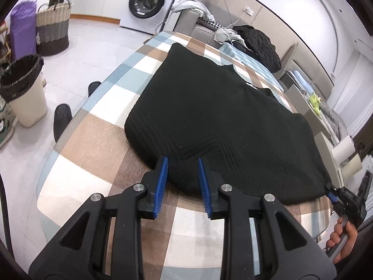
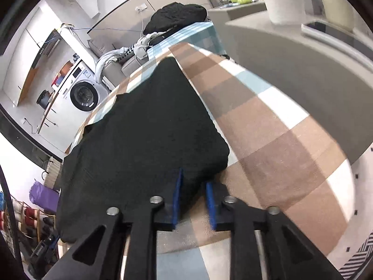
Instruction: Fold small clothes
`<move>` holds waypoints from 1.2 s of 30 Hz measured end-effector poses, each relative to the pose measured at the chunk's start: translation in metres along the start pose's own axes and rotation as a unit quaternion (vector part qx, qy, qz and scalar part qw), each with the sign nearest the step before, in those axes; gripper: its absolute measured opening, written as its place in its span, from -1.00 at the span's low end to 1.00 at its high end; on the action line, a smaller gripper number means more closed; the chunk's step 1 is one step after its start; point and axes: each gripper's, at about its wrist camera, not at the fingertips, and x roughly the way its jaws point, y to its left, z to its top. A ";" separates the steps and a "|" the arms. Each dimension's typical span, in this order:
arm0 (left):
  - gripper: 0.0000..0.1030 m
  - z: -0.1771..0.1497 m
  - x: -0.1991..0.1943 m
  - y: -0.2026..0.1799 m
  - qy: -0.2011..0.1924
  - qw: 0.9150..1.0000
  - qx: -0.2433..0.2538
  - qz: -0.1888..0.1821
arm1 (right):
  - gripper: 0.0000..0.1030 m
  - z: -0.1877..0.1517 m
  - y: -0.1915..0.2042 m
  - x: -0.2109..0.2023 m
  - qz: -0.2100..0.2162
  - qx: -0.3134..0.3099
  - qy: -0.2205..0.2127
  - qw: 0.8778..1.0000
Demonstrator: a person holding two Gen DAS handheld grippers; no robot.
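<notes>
A black knitted garment [image 1: 216,116] lies spread on the checked tablecloth [image 1: 93,135]; the right wrist view shows it running away from me [image 2: 144,126]. My left gripper [image 1: 183,163] is shut on the garment's near left edge, with cloth bunched between the blue pads [image 1: 163,182]. My right gripper [image 2: 193,179] sits at the near right corner. Cloth fills the gap at its fingertips, and it is shut on it. In the left wrist view the right gripper [image 1: 332,192] shows at the garment's far corner, with a hand [image 1: 345,240] on its handle.
Beyond the table's far end are a washing machine [image 1: 149,2], a woven basket [image 1: 53,28], a lined bin [image 1: 23,91] and two dark slippers [image 1: 63,119]. Dark clothes are heaped [image 1: 258,44] at the far end. A grey counter [image 2: 303,74] runs along the table's right side.
</notes>
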 end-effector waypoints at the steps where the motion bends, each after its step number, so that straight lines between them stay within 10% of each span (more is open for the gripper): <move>1: -0.47 0.000 -0.001 0.004 -0.001 1.000 -0.012 -0.010 | -0.26 0.000 0.001 -0.006 -0.003 -0.004 -0.012 1.000; 7: -0.20 -0.003 0.000 0.021 0.005 0.998 -0.062 -0.020 | 0.00 -0.002 0.029 -0.042 0.024 -0.071 -0.077 0.994; 22: -0.20 0.022 0.038 0.001 -0.008 0.998 -0.058 0.023 | 0.09 -0.032 0.146 0.027 0.111 -0.250 0.019 0.962; 26: -0.74 0.027 0.044 -0.011 -0.014 0.999 -0.034 0.017 | 0.09 -0.033 0.155 0.035 0.108 -0.264 0.023 0.958; 36: -0.81 0.056 0.010 -0.062 -0.093 0.994 0.049 -0.020 | 0.09 -0.025 0.141 0.033 0.091 -0.246 0.024 0.965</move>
